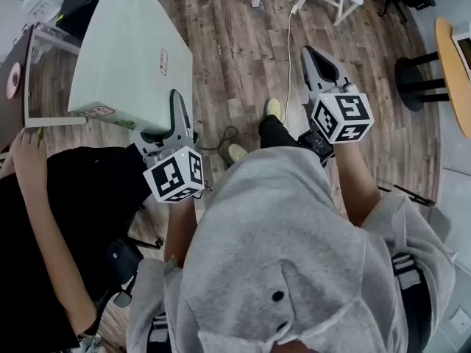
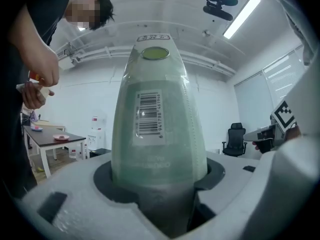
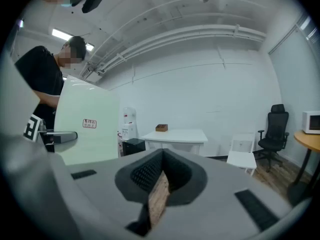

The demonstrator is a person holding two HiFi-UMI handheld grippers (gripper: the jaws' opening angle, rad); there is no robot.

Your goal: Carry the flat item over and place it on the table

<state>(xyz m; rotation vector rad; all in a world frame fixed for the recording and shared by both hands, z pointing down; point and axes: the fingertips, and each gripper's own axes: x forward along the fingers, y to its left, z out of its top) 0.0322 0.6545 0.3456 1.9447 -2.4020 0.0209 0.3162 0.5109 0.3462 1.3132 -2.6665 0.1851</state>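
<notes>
**Left claw (image 1: 174, 116) clamped on the flat panel (image 1: 125, 57) mid-carry; nothing set down yet**

The left claw's jaws stand wide but press onto the near edge of the pale-green, plastic-wrapped panel. The panel is held out roughly flat above the wooden floor, at about 10 o'clock from the carrier's body. The right claw (image 1: 316, 61), out at 1 o'clock, is closed to a thin slit and holds nothing. A second person's hand (image 1: 28, 157) is by the panel's corner at 9 o'clock; I cannot tell whether it bears any weight.

By my reading the pick-up is done and the carry is in hand. Reaching a table and laying the panel down on it are left. A white table (image 3: 175, 134) stands at 12 o'clock in the right gripper view, well apart from the panel.

The only container I can make out is a small brown box (image 3: 161, 128) on that table, and its inside is hidden.
</notes>
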